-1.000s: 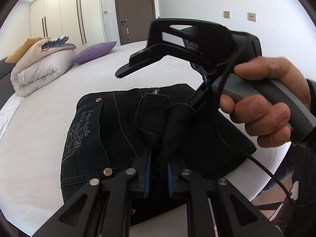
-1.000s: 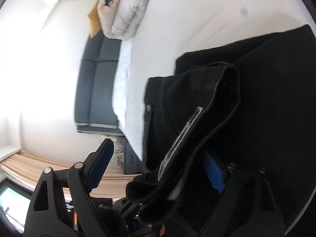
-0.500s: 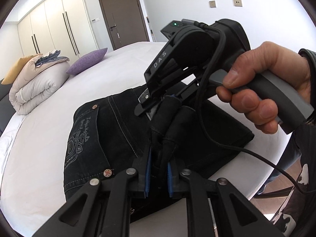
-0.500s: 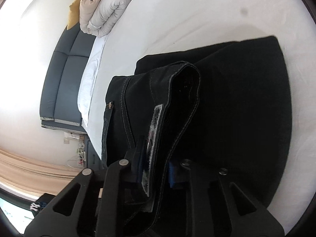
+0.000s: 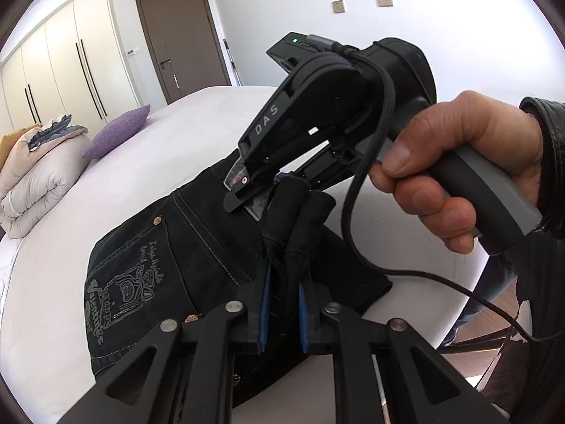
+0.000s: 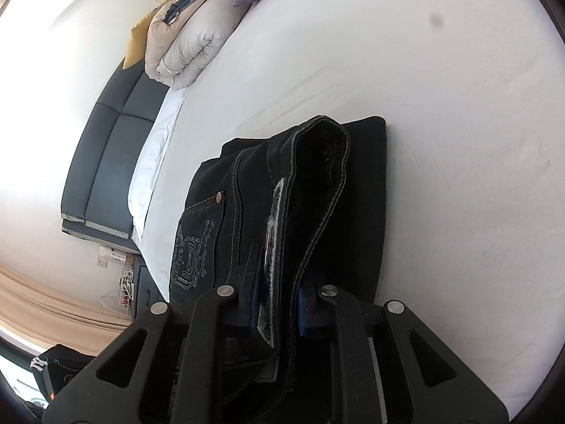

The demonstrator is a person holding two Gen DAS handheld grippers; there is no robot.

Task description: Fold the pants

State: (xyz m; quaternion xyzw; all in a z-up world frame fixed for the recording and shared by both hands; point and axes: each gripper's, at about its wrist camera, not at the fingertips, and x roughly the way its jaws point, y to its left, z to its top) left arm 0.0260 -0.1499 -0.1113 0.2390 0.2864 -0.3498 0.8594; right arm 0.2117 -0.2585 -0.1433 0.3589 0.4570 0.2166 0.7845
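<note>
Where both grippers (image 5: 282, 300) (image 6: 277, 304) pinch, pants (image 5: 148, 265) bunch.

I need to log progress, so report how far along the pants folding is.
Done: the dark denim pants already lie in a compact, layered stack on the white bed. In hand: the left gripper and right gripper are both shut on the bunched waistband. Left: lay that end down and release.

My left wrist camera sits close above the black jeans (image 5: 169, 247), facing across the bed (image 5: 197, 127) toward the brown door (image 5: 183, 35). My right wrist camera, rolled sideways, looks over the same jeans (image 6: 317, 190) toward the folded duvet (image 6: 190, 49), seen in both views.
</note>
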